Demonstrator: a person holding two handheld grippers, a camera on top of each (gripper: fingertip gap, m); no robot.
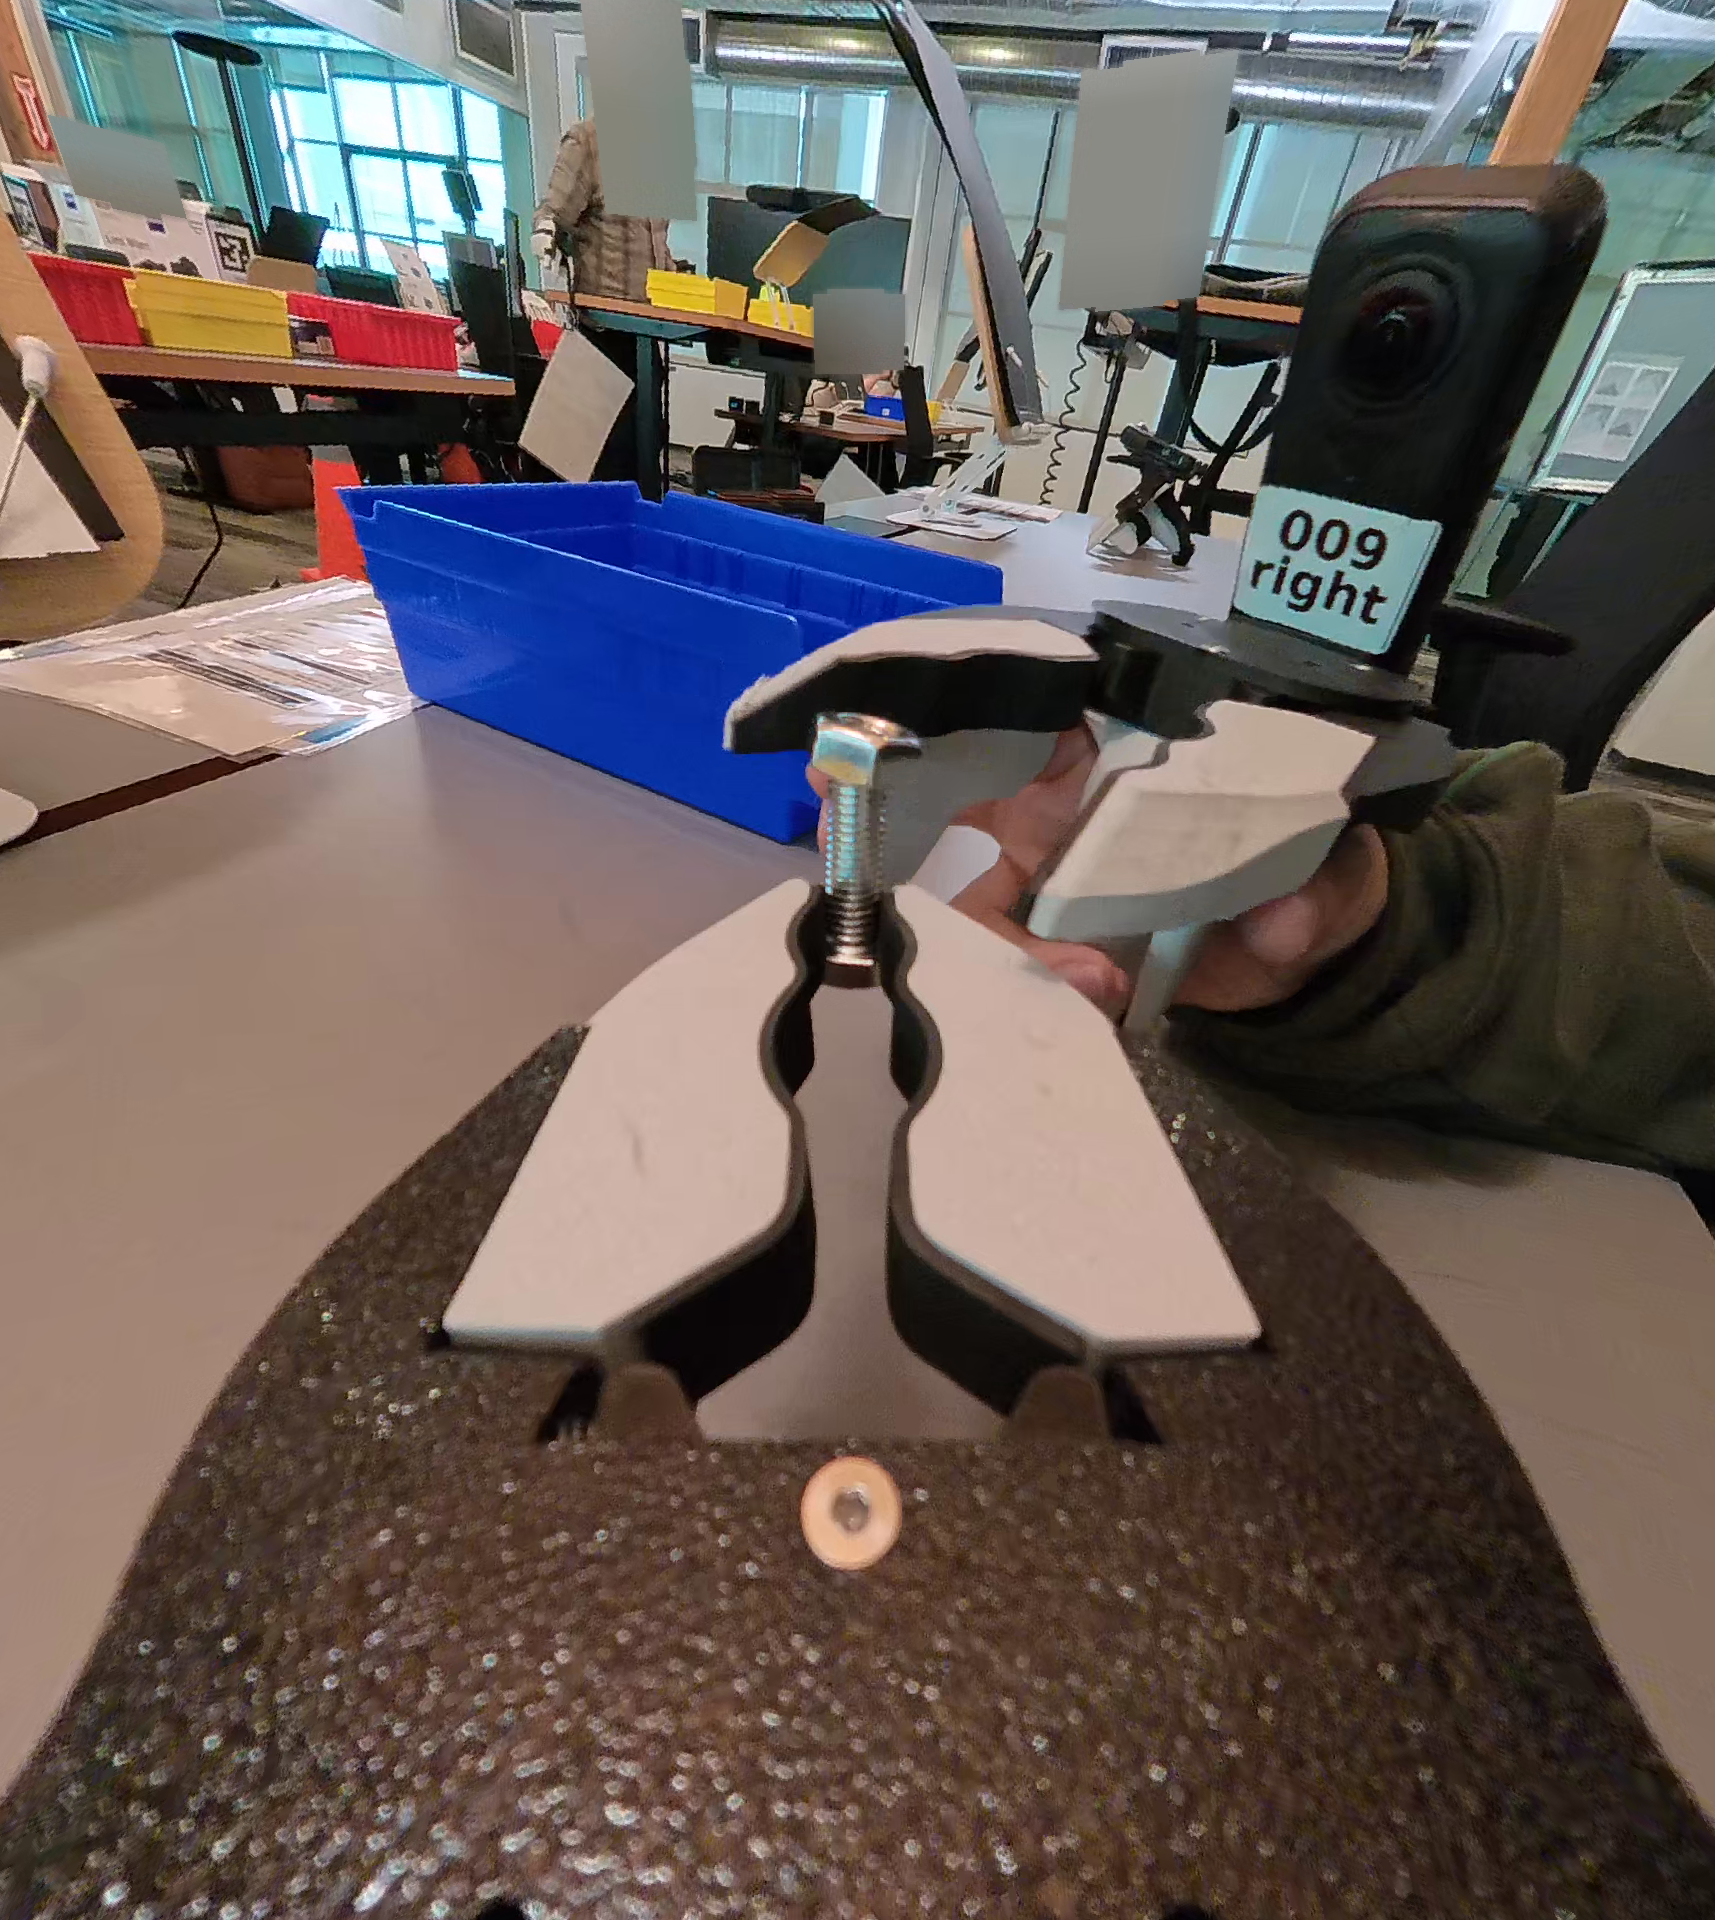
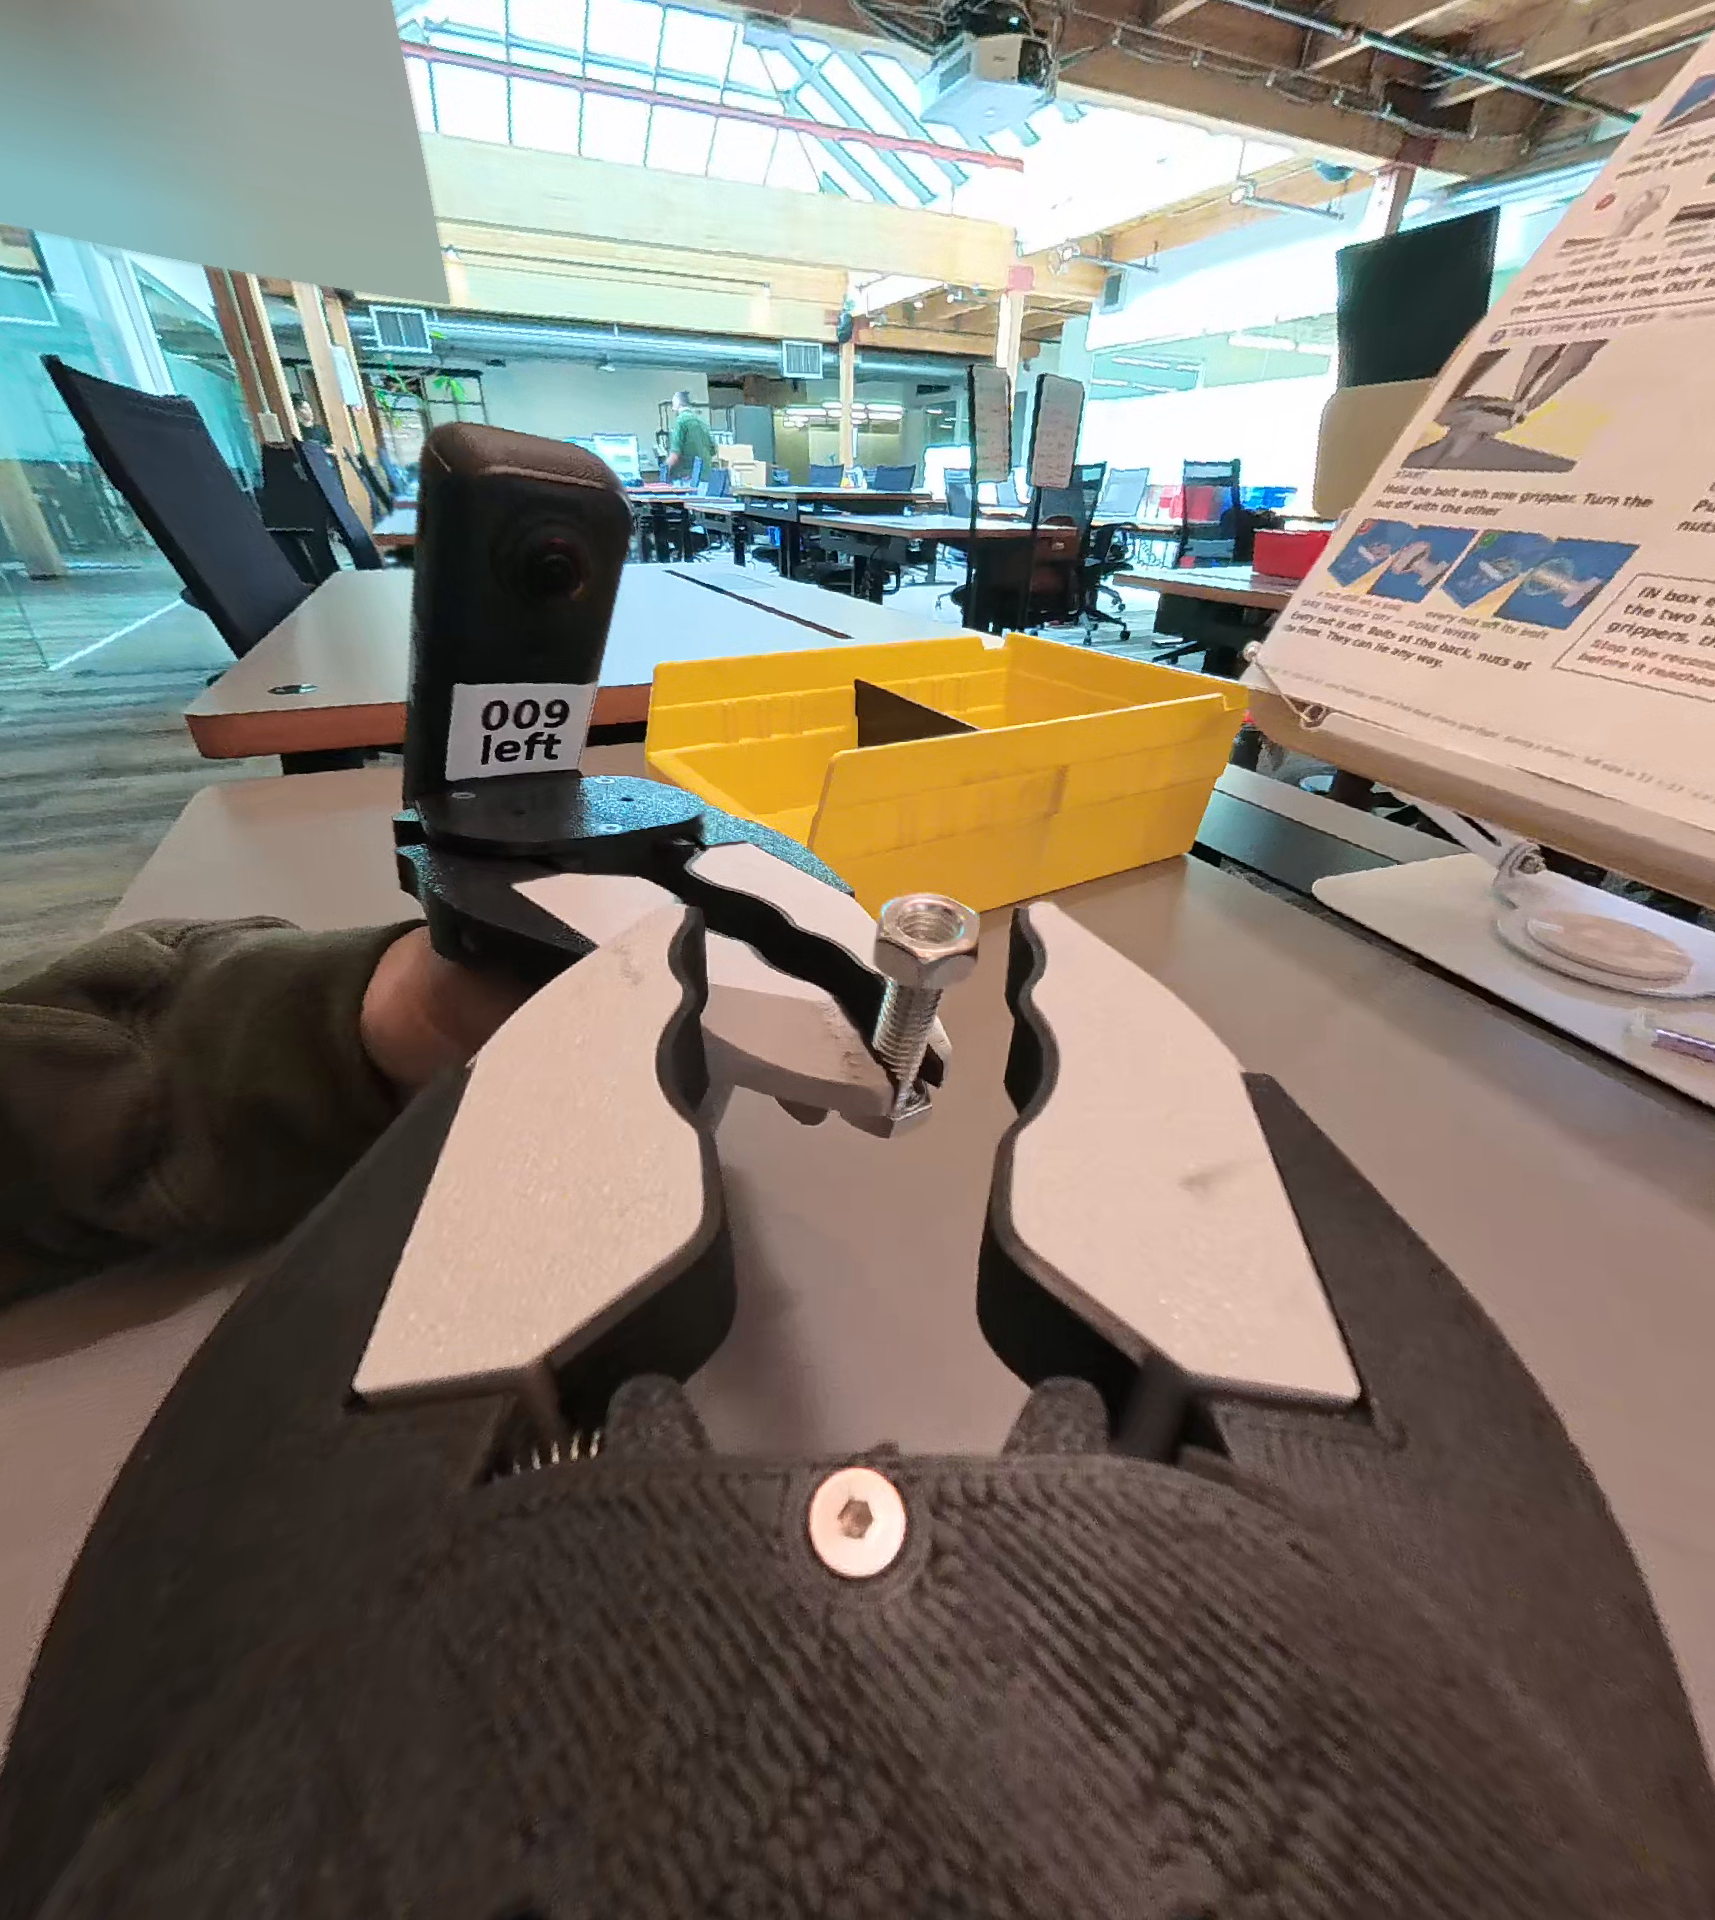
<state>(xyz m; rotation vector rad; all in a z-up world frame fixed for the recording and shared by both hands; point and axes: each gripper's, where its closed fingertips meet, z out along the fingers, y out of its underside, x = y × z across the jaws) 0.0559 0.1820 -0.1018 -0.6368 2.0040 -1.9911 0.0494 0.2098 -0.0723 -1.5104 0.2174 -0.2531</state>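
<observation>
A white label (image 1: 1336,569) with black print sits on a black camera (image 1: 1404,332) at two o'clock in the left wrist view. In the right wrist view a second white label (image 2: 518,729) sits at ten o'clock, and a printed instruction sheet (image 2: 1580,540) (pictures too) stands at two o'clock.
</observation>
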